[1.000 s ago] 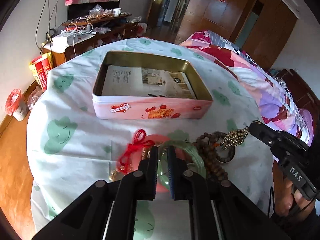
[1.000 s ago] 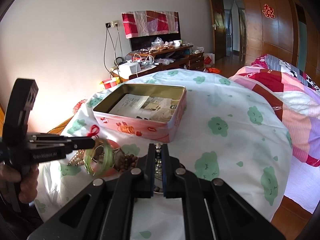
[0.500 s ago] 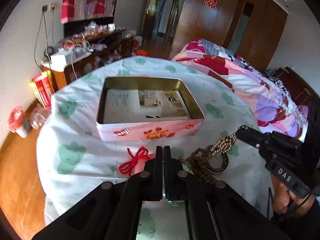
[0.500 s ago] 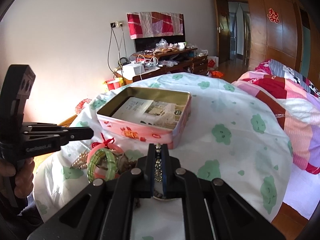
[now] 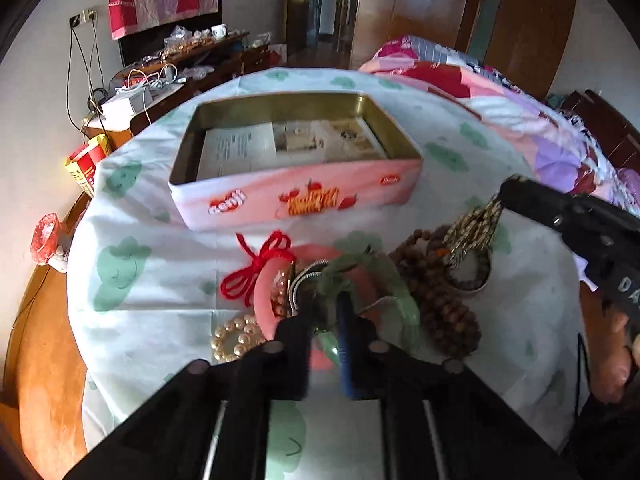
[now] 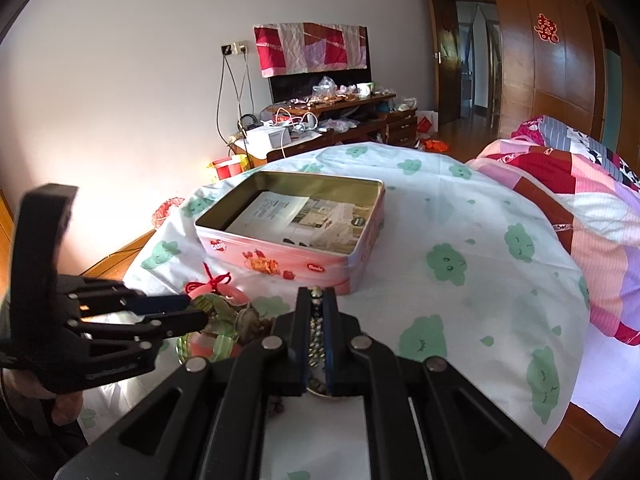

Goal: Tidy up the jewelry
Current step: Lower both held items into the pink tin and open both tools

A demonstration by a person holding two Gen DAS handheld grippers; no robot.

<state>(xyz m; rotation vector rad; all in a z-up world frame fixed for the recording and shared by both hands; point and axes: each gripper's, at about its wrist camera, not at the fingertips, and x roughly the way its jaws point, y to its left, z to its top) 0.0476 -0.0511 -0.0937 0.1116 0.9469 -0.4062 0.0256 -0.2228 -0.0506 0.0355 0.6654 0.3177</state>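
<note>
While the right gripper (image 6: 316,312) held its jaws clamped on a strand of small metallic beads (image 6: 316,330), the left gripper (image 5: 324,312) had just parted its jaws slightly over the jewelry pile, and they stood nearly closed about the rim of the green bangle (image 5: 400,292); motion blur made it hard to say whether the pads truly pressed it. To do this well, I judged the left should bite squarely on the bangle alone, clear of the red knotted cord (image 5: 260,264) and pearl bracelet (image 5: 236,336), then lift straight before carrying. Just beside lay the brown bead string (image 5: 440,300). Beyond the pile, on the desk (image 5: 140,320), the open pink tin (image 5: 296,196) stood near.
</note>
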